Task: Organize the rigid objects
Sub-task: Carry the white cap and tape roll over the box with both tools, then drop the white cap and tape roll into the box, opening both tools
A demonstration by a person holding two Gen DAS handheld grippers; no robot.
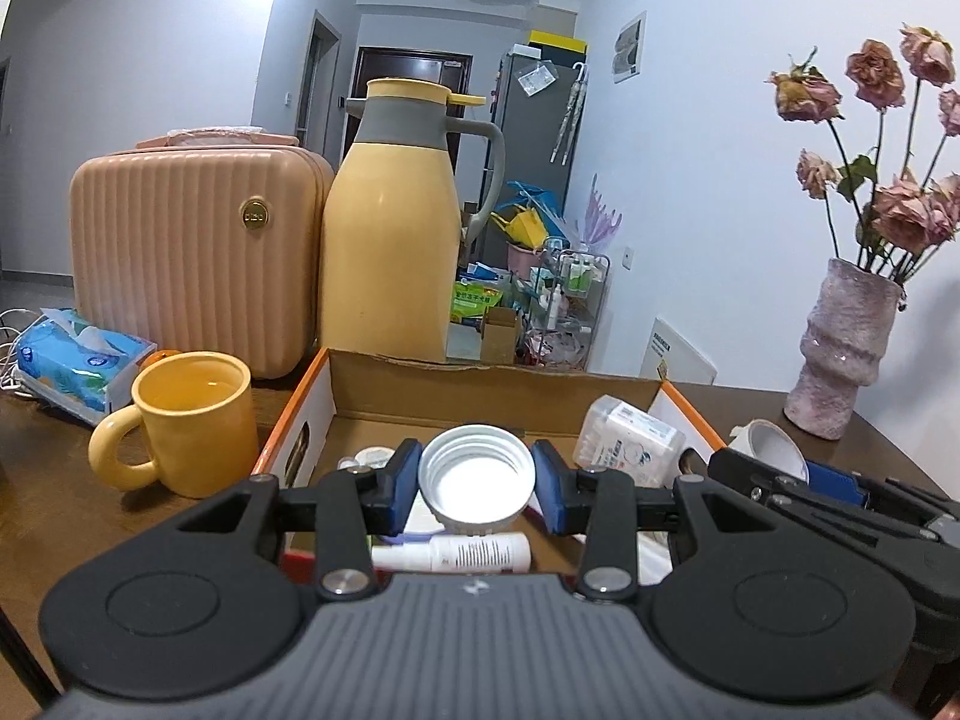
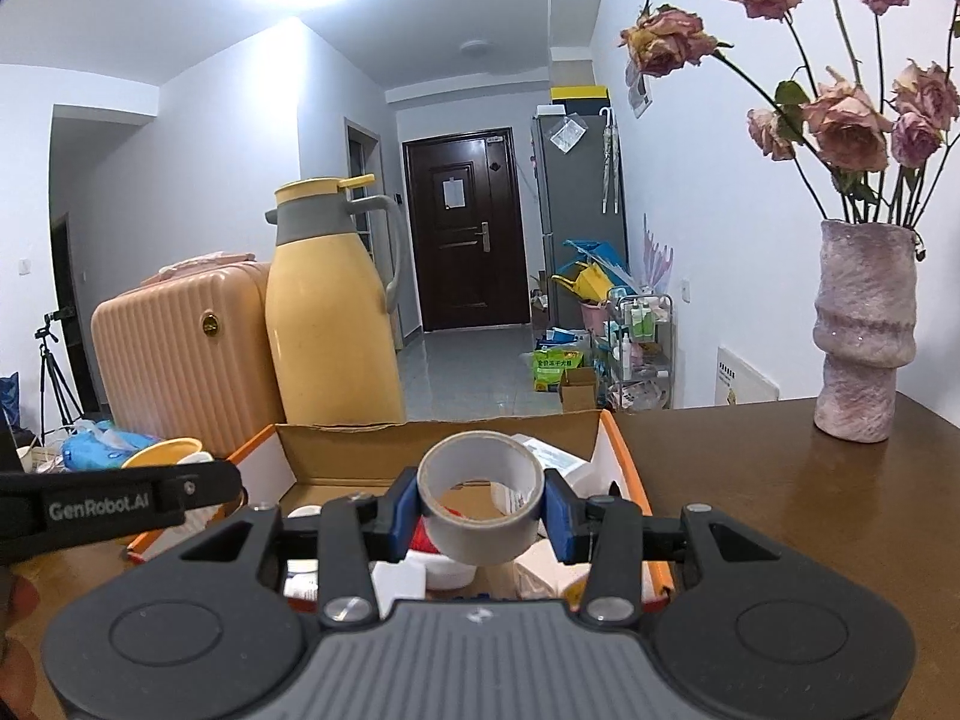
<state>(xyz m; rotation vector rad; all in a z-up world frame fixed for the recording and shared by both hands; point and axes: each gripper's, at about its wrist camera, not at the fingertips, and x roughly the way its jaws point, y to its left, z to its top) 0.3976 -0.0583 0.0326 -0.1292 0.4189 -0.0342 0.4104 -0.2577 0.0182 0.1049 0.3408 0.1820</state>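
Observation:
My left gripper is shut on a white threaded lid, its blue pads pressing both sides, held over an open cardboard box with orange edges. In the right wrist view my right gripper is shut on a grey roll of tape, also above the cardboard box. Inside the box lie a white tube, a cotton swab pack and other small white containers. The right gripper's black body and the tape roll show at the right of the left wrist view.
A yellow mug stands left of the box, with a tissue pack, a peach ribbed case and a yellow thermos jug behind. A pink vase with dried roses stands at the right on the brown table.

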